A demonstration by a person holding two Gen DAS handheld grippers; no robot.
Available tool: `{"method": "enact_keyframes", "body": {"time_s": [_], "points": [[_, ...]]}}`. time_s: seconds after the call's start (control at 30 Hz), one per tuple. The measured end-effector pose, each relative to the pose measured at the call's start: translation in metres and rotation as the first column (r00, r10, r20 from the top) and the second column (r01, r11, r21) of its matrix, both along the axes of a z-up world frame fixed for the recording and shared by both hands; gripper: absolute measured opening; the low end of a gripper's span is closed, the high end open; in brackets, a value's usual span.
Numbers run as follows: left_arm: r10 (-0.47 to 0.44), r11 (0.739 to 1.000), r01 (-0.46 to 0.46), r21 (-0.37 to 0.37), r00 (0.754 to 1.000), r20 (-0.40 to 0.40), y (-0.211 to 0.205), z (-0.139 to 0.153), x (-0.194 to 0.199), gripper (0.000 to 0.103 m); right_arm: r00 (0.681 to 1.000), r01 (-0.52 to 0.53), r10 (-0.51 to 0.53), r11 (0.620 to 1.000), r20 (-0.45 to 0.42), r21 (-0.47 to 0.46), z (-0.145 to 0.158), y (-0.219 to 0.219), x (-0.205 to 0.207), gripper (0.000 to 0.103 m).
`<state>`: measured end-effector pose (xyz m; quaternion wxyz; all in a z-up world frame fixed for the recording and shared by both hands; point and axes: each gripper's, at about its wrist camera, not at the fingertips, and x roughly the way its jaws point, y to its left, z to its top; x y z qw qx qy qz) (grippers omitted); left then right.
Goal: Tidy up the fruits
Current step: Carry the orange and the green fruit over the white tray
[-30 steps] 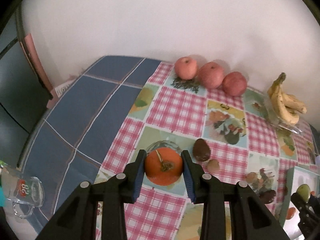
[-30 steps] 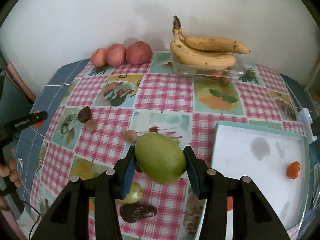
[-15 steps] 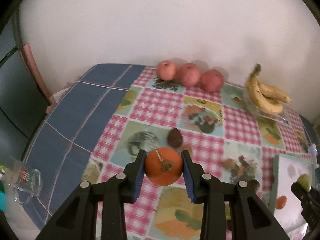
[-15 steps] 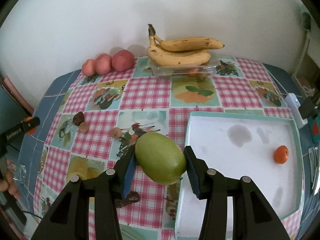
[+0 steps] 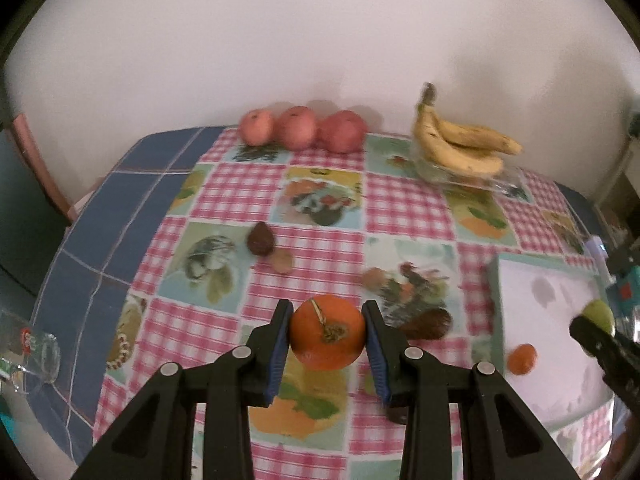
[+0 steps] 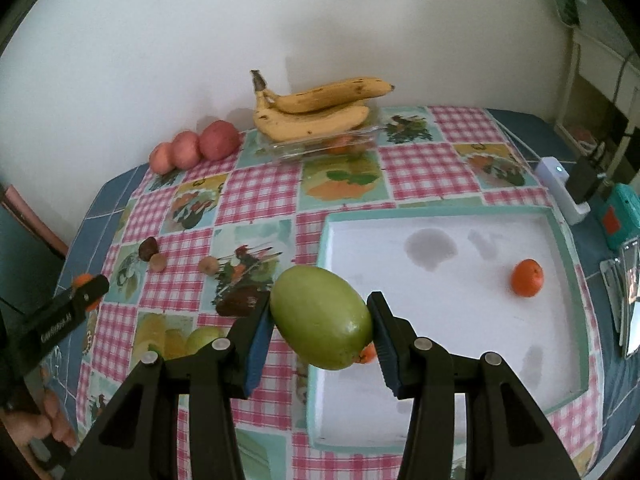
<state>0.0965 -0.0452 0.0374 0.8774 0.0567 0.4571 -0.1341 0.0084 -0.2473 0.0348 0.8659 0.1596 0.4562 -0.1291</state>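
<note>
Left gripper (image 5: 326, 336) clamps an orange (image 5: 327, 334), stem toward camera, above the checked cloth (image 5: 404, 204). Three apples (image 5: 302, 128) in a row by the wall. Bananas (image 5: 460, 142) lie on a clear container. Dark fruit (image 5: 260, 239) with a small brown one (image 5: 282, 261) just beside it. At right, white tray (image 5: 540, 300) with a blurred small orange fruit (image 5: 522, 359), possibly a tangerine. Right gripper (image 5: 596, 330) at frame edge grips something green (image 5: 599, 314).

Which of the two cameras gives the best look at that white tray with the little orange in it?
The right wrist view: the white tray lies nearly whole, rim visible, with the small orange sitting inside. In the left wrist view the tray is at the right edge, blurred and partly behind the right gripper.
</note>
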Motion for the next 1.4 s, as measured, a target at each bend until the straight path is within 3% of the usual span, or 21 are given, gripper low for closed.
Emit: {"method": "enact_keyframes", "body": {"time_s": [0.2, 0.37, 0.77, 1.17, 1.4], "points": [[-0.094, 0.996, 0.094, 0.005, 0.995, -0.018, -0.036, -0.005, -0.013, 0.037, 0.999, 0.051, -0.051, 0.999, -0.009, 0.007, -0.004, -0.028, -0.010, 0.049], [-0.173, 0.984, 0.171, -0.041, 0.984, -0.049, -0.065, -0.008, -0.026, 0.037, 0.988, 0.151, -0.150, 0.988, -0.044, 0.013, -0.012, -0.068, -0.024, 0.049], [-0.381, 0.925, 0.378, -0.048, 0.920, -0.095, -0.142, -0.026, -0.078, 0.037, 0.928, 0.364, -0.365, 0.931, -0.080, -0.019, -0.019, -0.147, -0.070, 0.049], [-0.468, 0.880, 0.476, -0.001, 0.866, -0.177, -0.181, -0.061, -0.106, 0.038, 0.924, 0.369, -0.366, 0.930, -0.108, 0.005, -0.029, -0.156, -0.072, 0.049], [-0.461, 0.878, 0.479, 0.013, 0.852, -0.246, -0.193, -0.088, -0.109, 0.038, 0.913, 0.377, -0.364, 0.925, -0.187, 0.042, -0.065, -0.165, -0.065, 0.049]]}}
